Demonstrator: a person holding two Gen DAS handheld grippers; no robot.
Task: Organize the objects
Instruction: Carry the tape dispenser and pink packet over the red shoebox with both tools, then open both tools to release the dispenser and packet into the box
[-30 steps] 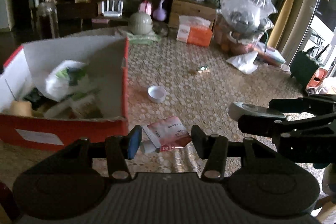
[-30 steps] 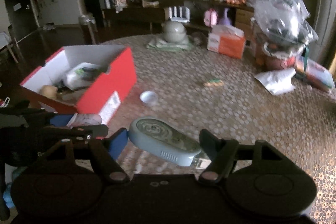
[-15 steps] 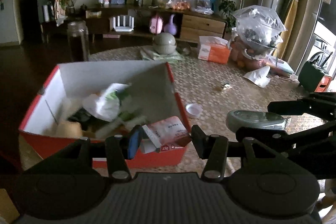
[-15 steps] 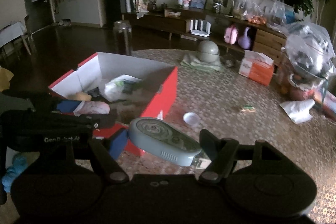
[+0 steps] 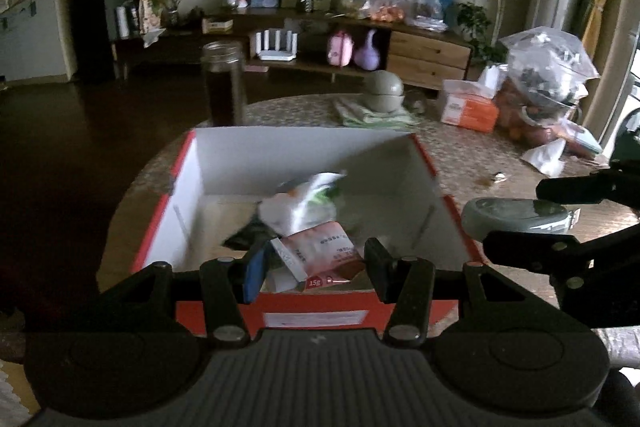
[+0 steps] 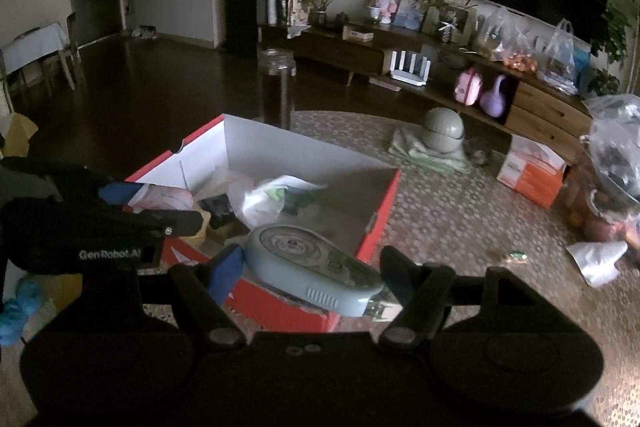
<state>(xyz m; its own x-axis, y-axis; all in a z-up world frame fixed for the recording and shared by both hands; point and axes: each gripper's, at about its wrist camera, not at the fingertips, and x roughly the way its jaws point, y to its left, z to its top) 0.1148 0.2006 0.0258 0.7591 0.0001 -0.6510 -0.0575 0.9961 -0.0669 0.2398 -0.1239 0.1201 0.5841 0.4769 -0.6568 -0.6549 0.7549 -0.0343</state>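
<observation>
The red box (image 5: 316,319), open-topped with white inner walls, sits on the desk (image 5: 472,155) and serves as the landmark. Inside it lie a crumpled white-and-green bag (image 5: 304,207) and some darker items too dim to identify.

Over the near edge of the box, the left hand-held gripper (image 5: 316,263) is closed partway on a pink-and-white sachet (image 5: 320,255); the sachet is pinched between the blue pad and the black finger, and it hangs above the box's interior. In the right wrist view the same left hand-held gripper (image 6: 160,207) shows at the box's left side, with the sachet (image 6: 168,197) at its tip.

Just right of the box's near right corner, the right hand-held gripper (image 6: 310,275) stands fairly wide, clamped on a grey-blue oval device (image 6: 312,271) with a round dial face and a metal tab at one end. From the left wrist view that device (image 5: 516,221) lies just outside the box's right wall.

Behind the box stands a dark glass jar (image 5: 224,83). Farther back and to the right are a grey-green lidded bowl (image 5: 384,91) on a folded cloth, an orange tissue box (image 5: 468,107) and a clear plastic bag (image 5: 548,67). A small wrapped candy (image 6: 516,257) lies on the desk well right of the box.
</observation>
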